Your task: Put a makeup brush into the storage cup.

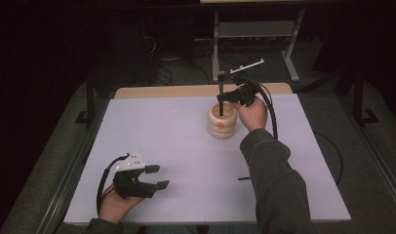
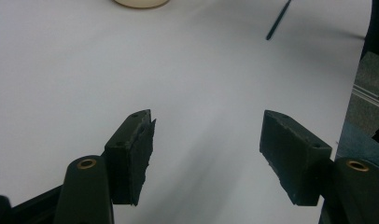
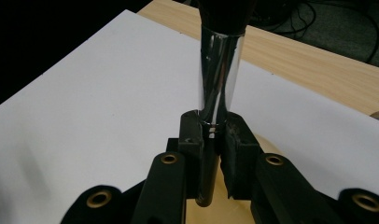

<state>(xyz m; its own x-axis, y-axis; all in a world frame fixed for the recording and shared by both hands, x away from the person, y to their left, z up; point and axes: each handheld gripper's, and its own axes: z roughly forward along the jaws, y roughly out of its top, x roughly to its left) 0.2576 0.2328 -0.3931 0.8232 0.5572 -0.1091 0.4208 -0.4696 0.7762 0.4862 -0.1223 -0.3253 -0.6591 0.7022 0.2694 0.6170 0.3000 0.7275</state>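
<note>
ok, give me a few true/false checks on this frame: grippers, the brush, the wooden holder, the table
1. The right gripper is clamped on a black-handled brush with a shiny metal ferrule. True.
2. The brush stands roughly upright over the pale ribbed wooden cup with an orange dot. True.
3. The left gripper is gripping the cup. False: its jaws are open and empty, over the bare white tabletop, well apart from the cup.
4. A thin dark stick lies on the tabletop near the right sleeve. True.
5. The cup lies tipped on its side. False: it stands upright.
</note>
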